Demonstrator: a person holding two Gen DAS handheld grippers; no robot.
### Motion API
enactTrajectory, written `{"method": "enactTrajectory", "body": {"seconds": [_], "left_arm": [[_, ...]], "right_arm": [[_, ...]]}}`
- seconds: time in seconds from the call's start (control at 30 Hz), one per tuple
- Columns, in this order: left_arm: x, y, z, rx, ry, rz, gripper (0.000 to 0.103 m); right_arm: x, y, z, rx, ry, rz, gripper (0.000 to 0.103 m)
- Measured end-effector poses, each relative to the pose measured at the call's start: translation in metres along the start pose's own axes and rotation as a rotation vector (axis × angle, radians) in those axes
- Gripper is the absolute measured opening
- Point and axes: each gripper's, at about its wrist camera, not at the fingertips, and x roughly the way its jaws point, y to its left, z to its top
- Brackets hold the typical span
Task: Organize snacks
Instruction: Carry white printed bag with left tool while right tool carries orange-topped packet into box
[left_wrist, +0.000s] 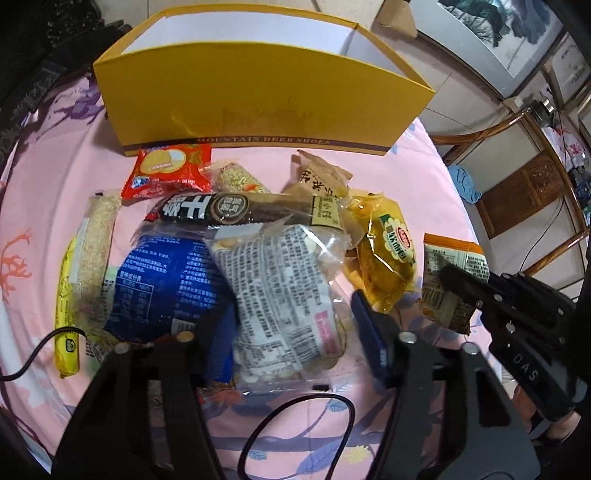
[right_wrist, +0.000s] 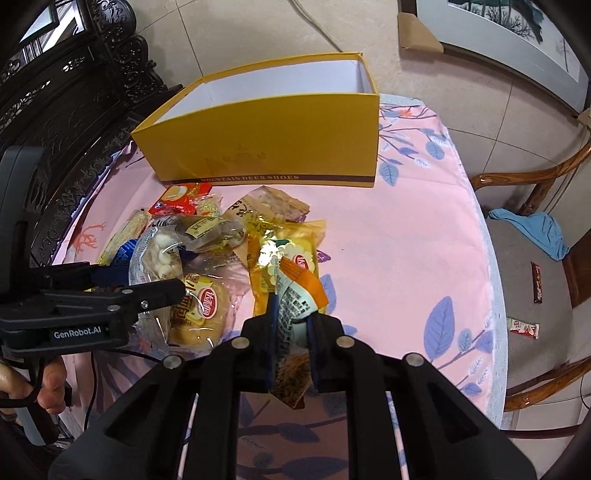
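A pile of snack packets lies on the pink floral tablecloth (left_wrist: 373, 173) in front of an open yellow shoe box (left_wrist: 258, 99), also in the right wrist view (right_wrist: 266, 140). My left gripper (left_wrist: 295, 325) is open, its jaws either side of a clear packet with printed text (left_wrist: 284, 288). My right gripper (right_wrist: 291, 314) is shut on an orange-and-white packet (right_wrist: 295, 295), which also shows in the left wrist view (left_wrist: 450, 277). Around them lie a blue packet (left_wrist: 162, 280), a red biscuit packet (left_wrist: 166, 170), a black bar (left_wrist: 236, 210) and a yellow bread packet (left_wrist: 388, 258).
A wooden chair (right_wrist: 535, 258) with a blue cloth (right_wrist: 532, 232) and two small packets (right_wrist: 537, 284) stands right of the round table. A black cable (left_wrist: 295, 424) loops on the cloth near my left gripper. Dark carved furniture (right_wrist: 74, 92) stands at the left.
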Motion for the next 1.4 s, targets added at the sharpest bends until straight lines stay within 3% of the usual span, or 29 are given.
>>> {"method": "enactTrajectory", "body": {"seconds": [0.17,0.37,0.63,0.97,1.4], "left_arm": [[-0.017,0.007,-0.006,-0.006,-0.035,-0.062,0.043],[-0.051,0.022,-0.014,-0.051,-0.097,-0.106,0.042],[-0.105,0.04,0.002,-0.072,-0.222,-0.081,0.042],[-0.153,0.034,0.06,-0.006,-0.382,-0.041,0.042],[-0.151,0.029,0.167,0.037,-0.508,-0.011,0.042]], "right_arm": [[-0.004,-0.001,0.002,0.012,-0.015,0.006,0.014],[-0.013,-0.001,0.007,0.019,-0.043,0.01,0.014],[-0.032,0.006,0.024,0.004,-0.103,0.029,0.014],[-0.066,0.013,0.084,-0.01,-0.267,0.051,0.014],[-0.063,0.017,0.187,-0.063,-0.443,0.033,0.014]]}}
